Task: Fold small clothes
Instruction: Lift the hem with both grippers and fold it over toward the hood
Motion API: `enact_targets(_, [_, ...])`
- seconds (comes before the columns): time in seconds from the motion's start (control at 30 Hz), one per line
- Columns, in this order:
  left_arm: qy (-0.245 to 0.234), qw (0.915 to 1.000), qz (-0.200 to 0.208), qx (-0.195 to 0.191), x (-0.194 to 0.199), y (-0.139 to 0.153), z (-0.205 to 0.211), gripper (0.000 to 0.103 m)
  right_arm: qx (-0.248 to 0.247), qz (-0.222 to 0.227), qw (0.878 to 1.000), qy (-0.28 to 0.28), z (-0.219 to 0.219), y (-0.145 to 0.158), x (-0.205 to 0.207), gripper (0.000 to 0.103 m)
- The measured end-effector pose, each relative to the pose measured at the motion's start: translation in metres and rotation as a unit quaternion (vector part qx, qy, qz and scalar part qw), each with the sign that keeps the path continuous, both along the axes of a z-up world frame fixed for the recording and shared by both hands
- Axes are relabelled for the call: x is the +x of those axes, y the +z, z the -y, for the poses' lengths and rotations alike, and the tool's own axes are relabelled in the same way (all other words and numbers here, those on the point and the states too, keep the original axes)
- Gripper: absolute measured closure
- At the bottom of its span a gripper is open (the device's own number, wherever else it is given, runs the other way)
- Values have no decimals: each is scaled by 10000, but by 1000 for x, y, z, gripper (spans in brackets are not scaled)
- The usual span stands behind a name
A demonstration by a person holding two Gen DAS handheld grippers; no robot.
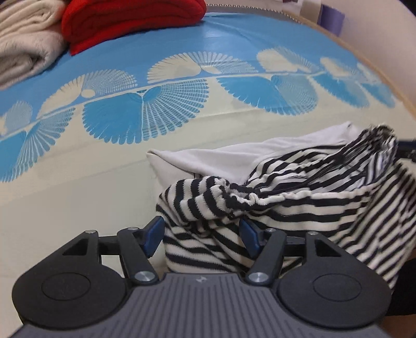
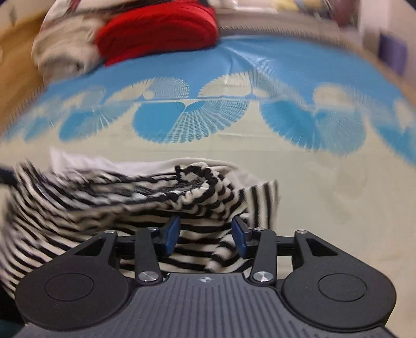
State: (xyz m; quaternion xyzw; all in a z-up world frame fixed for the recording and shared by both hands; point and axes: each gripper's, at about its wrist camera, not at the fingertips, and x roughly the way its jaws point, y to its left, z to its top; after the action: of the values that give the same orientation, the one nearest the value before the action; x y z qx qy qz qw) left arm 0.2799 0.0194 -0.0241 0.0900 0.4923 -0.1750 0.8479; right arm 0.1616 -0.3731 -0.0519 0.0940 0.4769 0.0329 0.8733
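A black-and-white striped garment lies bunched on a white cloth, both on the cream and blue patterned sheet. My left gripper stands over the garment's left end. Its blue pads are apart, with striped fabric lying loose between them. In the right wrist view the same striped garment spreads to the left, over the white cloth. My right gripper stands over the garment's right end, jaws apart, striped fabric between the pads without being pinched.
A folded red garment and a folded beige one sit at the far left of the sheet; the right wrist view shows the red garment and the beige one too. Bare sheet spreads to the right of the striped garment.
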Motion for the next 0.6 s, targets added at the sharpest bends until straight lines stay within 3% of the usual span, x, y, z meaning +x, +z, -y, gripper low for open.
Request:
enact_targets(0.07, [7, 9999, 121, 101, 5, -5, 7, 34, -218, 225, 9994, 176, -10, 0, 1, 51])
enact_targets(0.3, [193, 9990, 368, 153, 30, -11, 20, 35, -991, 356, 9934, 450, -34, -20, 28, 53])
enact_targets(0.37, [264, 9992, 286, 76, 40, -16, 18, 53, -1149, 488, 9916, 333, -37, -20, 36, 57])
enact_targets(0.4, [303, 9993, 203, 28, 45, -18, 16, 60, -1160, 523, 9915, 268, -36, -20, 40, 65])
enact_targets(0.47, [375, 9992, 106, -76, 52, -19, 12, 90, -1140, 536, 9919, 155, -33, -19, 47, 75])
enact_targets(0.53, [410, 9988, 192, -203, 58, -16, 7, 97, -964, 560, 9938, 44, -28, -20, 54, 83])
enact_targets(0.6, [643, 9964, 456, -312, 63, -6, -1, 97, -832, 611, 9946, -60, -24, -21, 62, 89])
